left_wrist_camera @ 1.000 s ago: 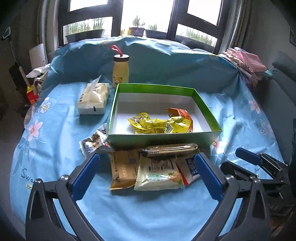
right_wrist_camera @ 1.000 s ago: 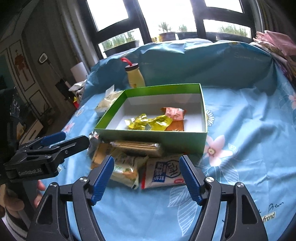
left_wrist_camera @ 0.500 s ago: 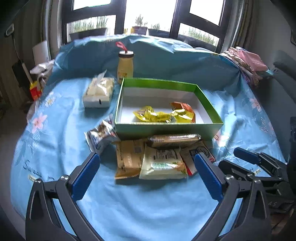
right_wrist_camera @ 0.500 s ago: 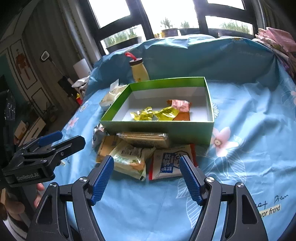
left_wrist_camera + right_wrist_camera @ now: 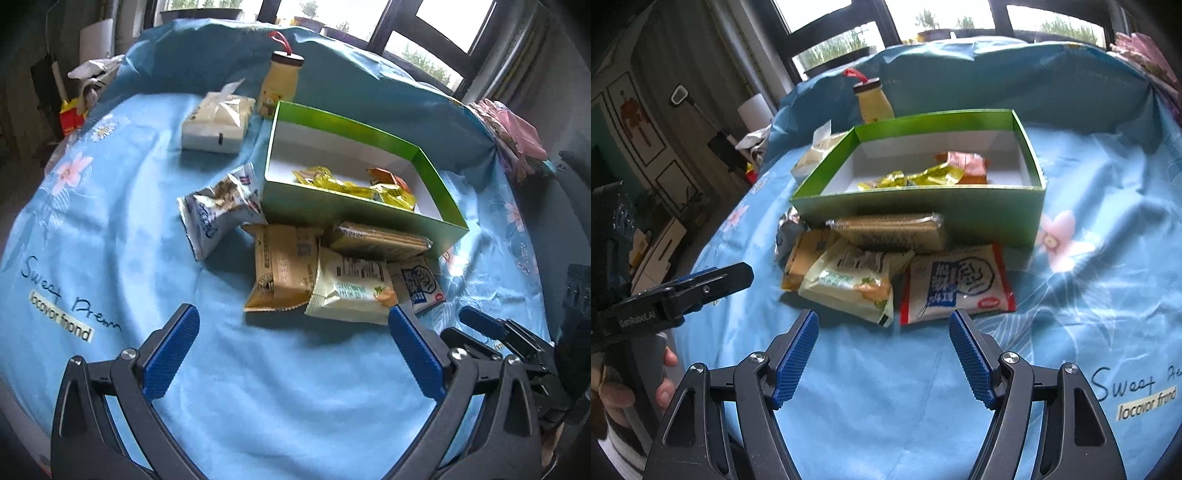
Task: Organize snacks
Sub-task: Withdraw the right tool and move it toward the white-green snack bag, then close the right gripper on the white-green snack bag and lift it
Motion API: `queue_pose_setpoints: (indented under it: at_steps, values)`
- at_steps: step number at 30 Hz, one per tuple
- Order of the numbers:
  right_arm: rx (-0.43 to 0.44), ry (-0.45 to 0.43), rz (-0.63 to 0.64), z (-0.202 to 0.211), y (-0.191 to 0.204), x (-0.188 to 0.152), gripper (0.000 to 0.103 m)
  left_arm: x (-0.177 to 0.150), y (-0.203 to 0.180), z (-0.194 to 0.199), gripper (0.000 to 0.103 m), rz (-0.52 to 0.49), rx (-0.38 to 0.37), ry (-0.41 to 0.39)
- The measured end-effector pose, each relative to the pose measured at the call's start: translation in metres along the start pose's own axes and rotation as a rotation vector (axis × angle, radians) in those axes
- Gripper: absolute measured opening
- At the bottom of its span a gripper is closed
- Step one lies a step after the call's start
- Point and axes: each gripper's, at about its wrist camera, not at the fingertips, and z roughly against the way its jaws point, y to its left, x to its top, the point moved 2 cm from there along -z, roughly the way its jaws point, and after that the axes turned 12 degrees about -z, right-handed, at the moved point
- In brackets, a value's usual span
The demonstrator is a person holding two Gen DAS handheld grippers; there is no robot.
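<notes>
Early stage: green box (image 5: 923, 210) holds two or three packets; about five snack packets (image 5: 849, 284) lie outside. Left hand-held gripper (image 5: 291, 358) and right hand-held gripper (image 5: 884, 362) both released, empty.

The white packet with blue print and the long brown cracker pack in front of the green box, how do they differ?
The white packet lies flat on the blue cloth, while the brown cracker pack sits on top of other packets, against the green box. The white packet is wide, opaque and red-edged; the cracker pack is long, narrow and clear, showing its contents. Both are sealed and still outside the box.
</notes>
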Motion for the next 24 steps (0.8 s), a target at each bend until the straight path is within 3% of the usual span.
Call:
queue_pose_setpoints:
  at_steps: [5,11,15,22,24]
  values:
    - [0.012,0.03,0.001,-0.011,-0.001,-0.005,0.074,-0.008,0.0,-0.004,0.103,-0.021,-0.073,-0.011]
    - [0.026,0.057,0.008,-0.022,-0.002,-0.008,0.074,-0.013,-0.006,-0.009,0.102,-0.021,-0.217,-0.024]
    - [0.029,0.068,0.026,-0.03,-0.001,-0.009,0.074,-0.012,-0.009,-0.019,0.101,-0.016,-0.252,-0.011]
    - [0.024,0.07,0.082,-0.046,0.006,-0.004,0.074,-0.008,-0.014,-0.038,0.079,-0.006,-0.31,0.017]
    - [0.035,0.071,0.093,-0.051,0.007,-0.002,0.074,-0.007,-0.014,-0.045,0.077,0.003,-0.32,0.032]
